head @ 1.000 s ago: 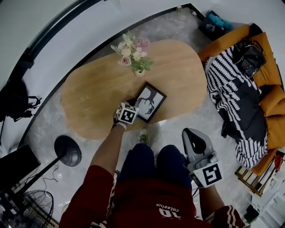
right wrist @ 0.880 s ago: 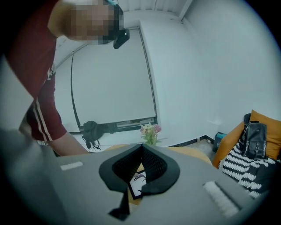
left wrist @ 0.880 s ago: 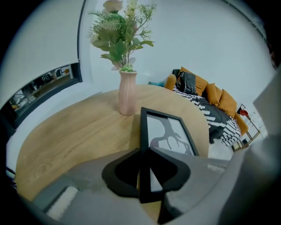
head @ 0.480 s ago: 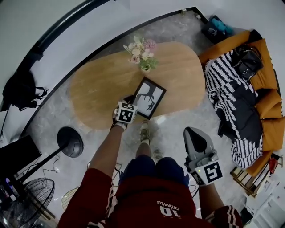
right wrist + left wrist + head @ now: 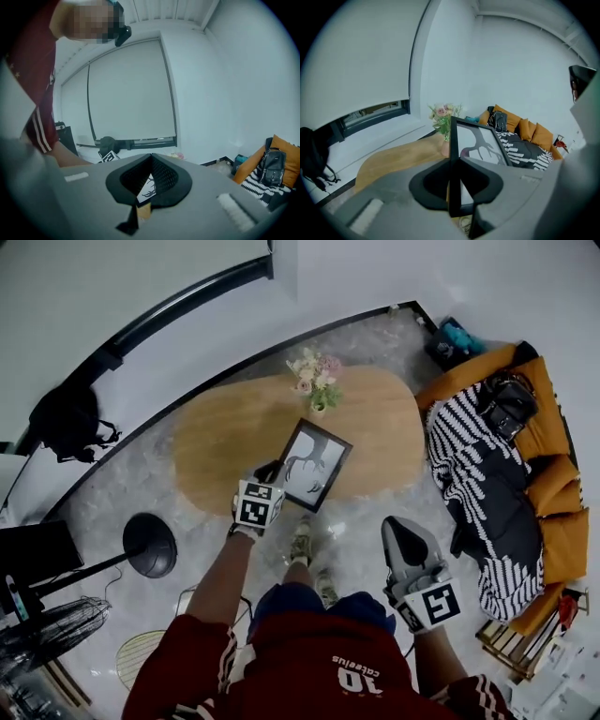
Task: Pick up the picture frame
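Observation:
The picture frame (image 5: 315, 463), black-edged with a dark branching print on white, hangs tilted above the near edge of the oval wooden table (image 5: 225, 432). My left gripper (image 5: 275, 472) is shut on the frame's near left edge. In the left gripper view that edge (image 5: 453, 140) stands upright between the jaws, and the glass (image 5: 480, 143) leans away to the right. My right gripper (image 5: 401, 532) hangs off the table at the lower right, shut with nothing in it. In the right gripper view its jaw tips (image 5: 151, 157) meet, and a bit of the frame (image 5: 147, 185) shows through the gap below them.
A vase of pink and white flowers (image 5: 317, 382) stands at the table's far edge, just behind the frame. An orange sofa with a striped blanket (image 5: 487, 465) and a black bag (image 5: 506, 404) fills the right. A floor lamp base (image 5: 150, 545) sits at the left.
The left gripper has lifted the frame off the table and raised it. The right gripper has risen too. The table looks smaller and farther below.

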Available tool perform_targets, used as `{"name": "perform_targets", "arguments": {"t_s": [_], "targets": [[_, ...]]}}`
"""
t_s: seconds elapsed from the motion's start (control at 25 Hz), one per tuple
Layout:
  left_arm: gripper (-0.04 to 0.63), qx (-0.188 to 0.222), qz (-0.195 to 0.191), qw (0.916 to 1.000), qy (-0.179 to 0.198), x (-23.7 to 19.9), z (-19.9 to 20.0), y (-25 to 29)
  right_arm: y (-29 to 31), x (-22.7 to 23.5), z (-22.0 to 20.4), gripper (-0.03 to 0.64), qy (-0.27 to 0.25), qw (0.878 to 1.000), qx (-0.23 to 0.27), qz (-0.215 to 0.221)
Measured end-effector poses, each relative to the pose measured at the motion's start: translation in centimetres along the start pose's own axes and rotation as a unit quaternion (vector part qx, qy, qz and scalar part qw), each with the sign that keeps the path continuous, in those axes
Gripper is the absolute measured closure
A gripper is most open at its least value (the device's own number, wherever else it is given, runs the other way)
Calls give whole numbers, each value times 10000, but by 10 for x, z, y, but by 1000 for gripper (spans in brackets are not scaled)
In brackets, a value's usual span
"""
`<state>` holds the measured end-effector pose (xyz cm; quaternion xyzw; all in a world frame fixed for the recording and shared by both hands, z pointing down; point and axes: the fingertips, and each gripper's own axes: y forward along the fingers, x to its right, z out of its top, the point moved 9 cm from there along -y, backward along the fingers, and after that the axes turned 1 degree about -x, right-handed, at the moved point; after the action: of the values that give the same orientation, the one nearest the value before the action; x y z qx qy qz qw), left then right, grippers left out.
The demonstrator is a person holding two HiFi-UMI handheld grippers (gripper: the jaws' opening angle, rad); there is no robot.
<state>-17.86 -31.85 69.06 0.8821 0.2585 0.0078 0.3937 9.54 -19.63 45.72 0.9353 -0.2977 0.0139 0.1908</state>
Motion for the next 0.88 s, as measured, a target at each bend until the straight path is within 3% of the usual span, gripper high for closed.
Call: {"name": "perform_targets", "arguments": {"t_s": [0.16, 0.28, 0.56, 0.72, 0.88], "targets": [[523, 287, 157, 9995, -44, 20, 15, -43, -22, -7, 8, 623, -117, 9994, 274, 184], [523, 514, 303, 9982, -4, 37, 24, -81, -44, -15, 11, 623, -295, 9990, 204, 277], [522, 1183, 668, 9903, -290, 69, 39, -163, -86, -20, 19, 623, -369, 9967, 604, 391], [522, 1718, 750, 9819, -273, 96, 53, -206, -111, -18, 29, 623, -295, 9943, 935, 418], [522, 2338, 881, 9682, -122, 123, 68, -257, -129, -21, 39, 623, -274, 9911, 1225, 452]]}}
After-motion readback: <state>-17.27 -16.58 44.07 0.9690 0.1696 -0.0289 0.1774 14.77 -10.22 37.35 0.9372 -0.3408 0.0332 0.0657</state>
